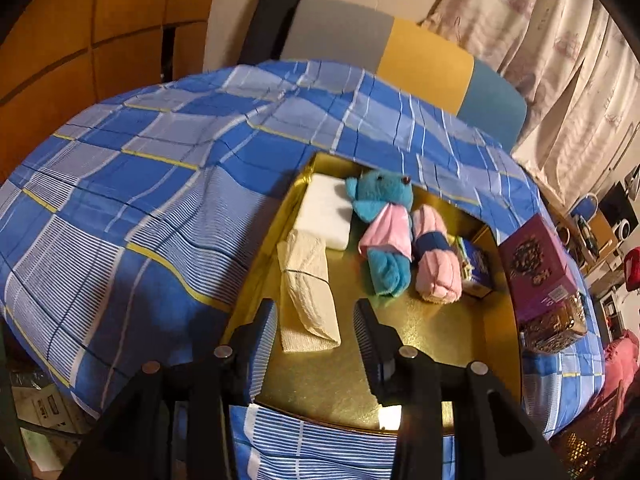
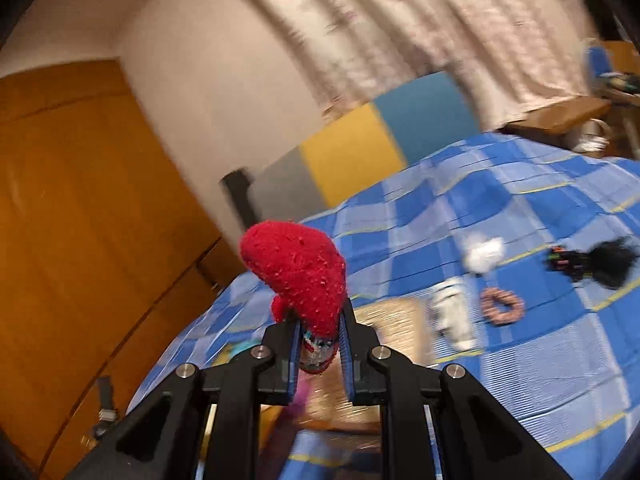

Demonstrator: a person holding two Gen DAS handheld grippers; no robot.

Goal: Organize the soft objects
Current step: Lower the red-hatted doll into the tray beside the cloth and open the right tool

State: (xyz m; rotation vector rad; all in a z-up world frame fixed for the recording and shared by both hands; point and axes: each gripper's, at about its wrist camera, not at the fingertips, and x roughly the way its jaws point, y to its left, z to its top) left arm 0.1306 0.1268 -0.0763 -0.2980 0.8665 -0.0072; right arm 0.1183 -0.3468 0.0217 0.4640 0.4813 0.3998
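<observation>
A gold tray (image 1: 424, 344) lies on the blue plaid bedspread (image 1: 132, 208). It holds a white foam block (image 1: 324, 216), a folded cream cloth (image 1: 306, 280), a blue teddy (image 1: 384, 224) in a pink top, and a pink rolled towel (image 1: 436, 260) with a blue band. My left gripper (image 1: 314, 312) hovers open over the cream cloth's near end, its pads clear of the cloth. My right gripper (image 2: 322, 320) is shut on a red fuzzy sock (image 2: 300, 268), raised above the bed. The right wrist view is blurred.
A purple box (image 1: 536, 268) stands at the tray's right edge. On the bedspread lie a white sock (image 2: 452, 312), a white puff (image 2: 482, 254), a brown scrunchie (image 2: 502, 306) and a black hairy item (image 2: 588, 262). Beyond are a padded headboard (image 1: 424, 60), curtains and a wooden wardrobe (image 2: 80, 220).
</observation>
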